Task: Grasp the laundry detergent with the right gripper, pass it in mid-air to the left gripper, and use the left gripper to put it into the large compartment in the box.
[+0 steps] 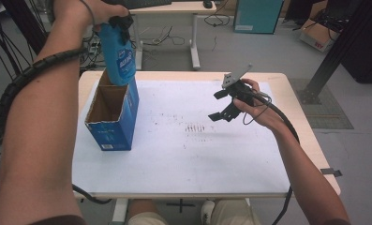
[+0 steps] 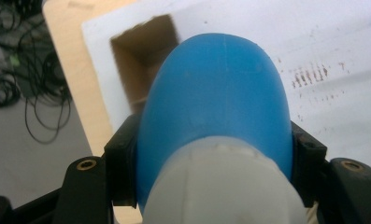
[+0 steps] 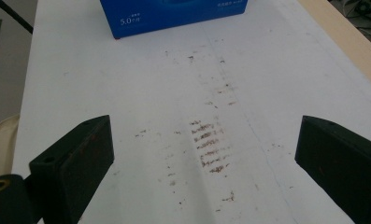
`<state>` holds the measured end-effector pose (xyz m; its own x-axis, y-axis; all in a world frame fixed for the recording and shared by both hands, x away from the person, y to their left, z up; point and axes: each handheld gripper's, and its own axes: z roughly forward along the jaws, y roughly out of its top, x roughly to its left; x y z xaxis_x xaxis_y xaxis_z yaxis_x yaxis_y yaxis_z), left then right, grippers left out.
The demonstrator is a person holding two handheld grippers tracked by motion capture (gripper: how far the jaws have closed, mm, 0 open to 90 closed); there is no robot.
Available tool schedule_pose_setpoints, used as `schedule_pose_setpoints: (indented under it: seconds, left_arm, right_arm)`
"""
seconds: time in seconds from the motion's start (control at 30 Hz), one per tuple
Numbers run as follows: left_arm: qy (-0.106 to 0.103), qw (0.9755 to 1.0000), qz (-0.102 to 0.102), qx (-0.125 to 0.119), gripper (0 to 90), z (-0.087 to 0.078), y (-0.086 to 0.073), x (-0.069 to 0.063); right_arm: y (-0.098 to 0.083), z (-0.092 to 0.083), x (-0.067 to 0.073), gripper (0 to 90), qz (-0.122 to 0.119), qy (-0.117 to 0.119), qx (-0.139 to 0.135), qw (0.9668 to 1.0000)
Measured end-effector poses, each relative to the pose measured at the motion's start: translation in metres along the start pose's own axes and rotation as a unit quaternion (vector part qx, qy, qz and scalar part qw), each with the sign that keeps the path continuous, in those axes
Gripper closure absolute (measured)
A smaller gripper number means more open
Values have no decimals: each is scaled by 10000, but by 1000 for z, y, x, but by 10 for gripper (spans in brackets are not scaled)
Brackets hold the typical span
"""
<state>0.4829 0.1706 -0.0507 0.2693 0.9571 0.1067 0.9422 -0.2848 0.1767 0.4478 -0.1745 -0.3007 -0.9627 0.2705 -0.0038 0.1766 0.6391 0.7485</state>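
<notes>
A blue plastic bottle [image 1: 118, 55] with a white cap end [image 2: 220, 186] is shown clamped between the jaws of the left gripper [image 1: 122, 22], its lower end held at the open top of a blue cardboard box [image 1: 112, 115]. The box is seen standing upright near the left edge of a white sheet [image 1: 183, 159] laid over the wooden table [image 1: 310, 140]; its brown interior [image 2: 143, 51] is visible behind the bottle in the left gripper view. The right gripper [image 1: 223, 104] is held above the sheet, well apart from the box, with its jaws spread wide and nothing between them. Reddish-brown smudges [image 3: 211, 144] are marked on the sheet beneath it.
</notes>
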Motion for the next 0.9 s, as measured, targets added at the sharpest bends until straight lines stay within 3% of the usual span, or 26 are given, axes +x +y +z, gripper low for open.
schedule_pose_setpoints:
  seconds: [0.03, 0.1, 0.13, 0.17, 0.23, 0.27, 0.33, 0.4, 0.57, 0.63, 0.7, 0.8, 0.9]
  left_arm:
    - [0, 10000, 0, 0, 369, 0, 0, 0]
    - [41, 9995, -302, -16, 369, -3, -7, 8]
    - [41, 9995, -302, -16, 370, -3, -7, 8]
    - [46, 9989, -475, -38, 370, -4, -11, 14]
    - [43, 9985, -547, -29, 369, -4, -13, 17]
    - [46, 9975, -702, -38, 369, -4, -16, 20]
    - [38, 9972, -752, -11, 369, -4, -18, 22]
    - [26, 9955, -946, -17, 370, -2, -21, 26]
    - [-22, 9936, -1129, -21, 370, 1, -26, 32]
    - [-71, 9918, -1277, -35, 369, 5, -29, 36]
    - [-59, 9925, -1222, -7, 369, 6, -30, 39]
    - [-96, 9900, -1410, 37, 370, 14, -34, 44]
    - [-89, 9893, -1455, 49, 370, 17, -35, 45]
  right_arm:
    - [0, 0, 0, 46, 0, 0, 0, 10000]
    - [3, -1, 2, 47, -71, 18, 39, 10000]
    - [4, -1, 3, 47, -61, 13, 30, 10000]
    - [4, -1, 4, 47, -70, 6, 18, 10000]
    - [6, -2, 5, 47, -94, 1, 11, 10000]
    - [6, -3, 6, 47, -136, -2, 31, 9999]
    - [7, -4, 8, 47, -176, 1, 46, 9998]
    - [8, -6, 9, 47, -192, -5, 62, 9998]
    - [9, -12, 10, 47, -242, -68, 63, 9997]
    - [9, -14, 10, 46, -236, -98, 78, 9996]
    - [10, -16, 10, 47, -269, -131, 87, 9995]
    - [11, -18, 10, 47, -273, -197, 105, 9994]
    - [12, -19, 11, 47, -324, -205, 134, 9992]
